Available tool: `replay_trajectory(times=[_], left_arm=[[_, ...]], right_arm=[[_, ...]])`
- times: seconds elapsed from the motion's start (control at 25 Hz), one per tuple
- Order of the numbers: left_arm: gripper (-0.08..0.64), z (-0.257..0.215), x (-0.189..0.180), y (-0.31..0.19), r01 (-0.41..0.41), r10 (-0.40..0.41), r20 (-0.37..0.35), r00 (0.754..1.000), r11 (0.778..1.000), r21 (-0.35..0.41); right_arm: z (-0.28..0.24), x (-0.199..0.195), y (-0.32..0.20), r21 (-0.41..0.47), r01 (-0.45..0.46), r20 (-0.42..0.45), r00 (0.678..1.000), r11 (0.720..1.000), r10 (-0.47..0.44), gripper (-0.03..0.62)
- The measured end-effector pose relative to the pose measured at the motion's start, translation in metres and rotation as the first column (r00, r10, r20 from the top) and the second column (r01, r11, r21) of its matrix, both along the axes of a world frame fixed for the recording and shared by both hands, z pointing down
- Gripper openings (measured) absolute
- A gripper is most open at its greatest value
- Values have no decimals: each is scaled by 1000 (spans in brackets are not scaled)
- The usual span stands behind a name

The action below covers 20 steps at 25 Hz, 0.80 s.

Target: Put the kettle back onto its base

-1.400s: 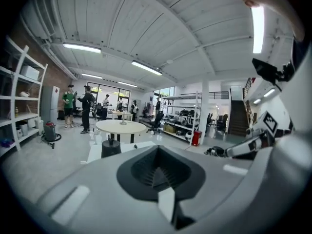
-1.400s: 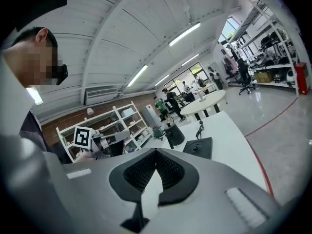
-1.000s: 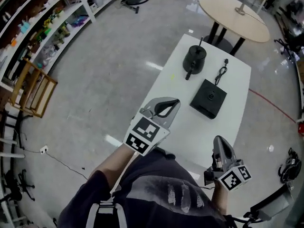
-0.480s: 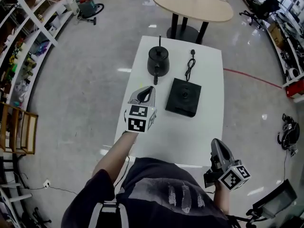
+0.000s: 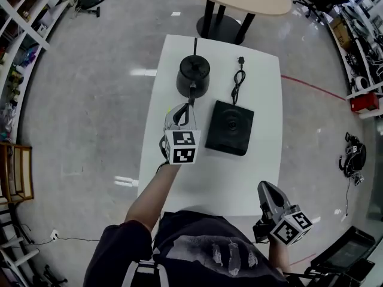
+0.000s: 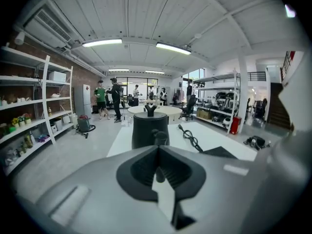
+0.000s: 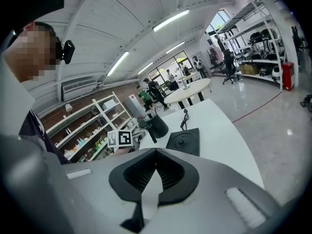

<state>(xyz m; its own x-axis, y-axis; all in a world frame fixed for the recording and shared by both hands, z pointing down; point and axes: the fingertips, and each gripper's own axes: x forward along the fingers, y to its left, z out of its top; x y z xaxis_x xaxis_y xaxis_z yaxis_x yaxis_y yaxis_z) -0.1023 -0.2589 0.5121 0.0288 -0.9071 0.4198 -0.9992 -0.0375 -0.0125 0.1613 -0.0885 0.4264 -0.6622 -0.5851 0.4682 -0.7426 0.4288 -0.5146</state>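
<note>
Your left gripper (image 5: 182, 109), jaws closed and empty, points at the round black kettle (image 5: 192, 75); your right gripper (image 5: 264, 189) is closed too.

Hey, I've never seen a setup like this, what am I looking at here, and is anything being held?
No robot here: a person wears a head camera and holds a two-jaw gripper in each hand. One picture looks down from the head; the other two look along each gripper's jaws. On the white table are a black kettle, its square base beside it, and a power cord. The left gripper points at the kettle's handle; the right gripper is by the table's near edge. Both are shut and hold nothing.
</note>
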Motion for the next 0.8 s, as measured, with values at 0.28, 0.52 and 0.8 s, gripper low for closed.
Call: replay_trajectory(times=[0.28, 0.52, 0.8], left_arm=[[329, 32, -4, -23, -13, 11, -73, 997, 999, -34], [325, 39, -3, -43, 19, -19, -23, 1000, 1000, -19], [292, 48, -1, -61, 70, -68, 79, 995, 997, -29]], right_arm=[[9, -14, -6, -40, -3, -32, 999, 999, 2, 0], [20, -17, -13, -70, 41, -21, 999, 997, -43, 0], [30, 12, -8, -99, 19, -21, 1000, 995, -21, 0]])
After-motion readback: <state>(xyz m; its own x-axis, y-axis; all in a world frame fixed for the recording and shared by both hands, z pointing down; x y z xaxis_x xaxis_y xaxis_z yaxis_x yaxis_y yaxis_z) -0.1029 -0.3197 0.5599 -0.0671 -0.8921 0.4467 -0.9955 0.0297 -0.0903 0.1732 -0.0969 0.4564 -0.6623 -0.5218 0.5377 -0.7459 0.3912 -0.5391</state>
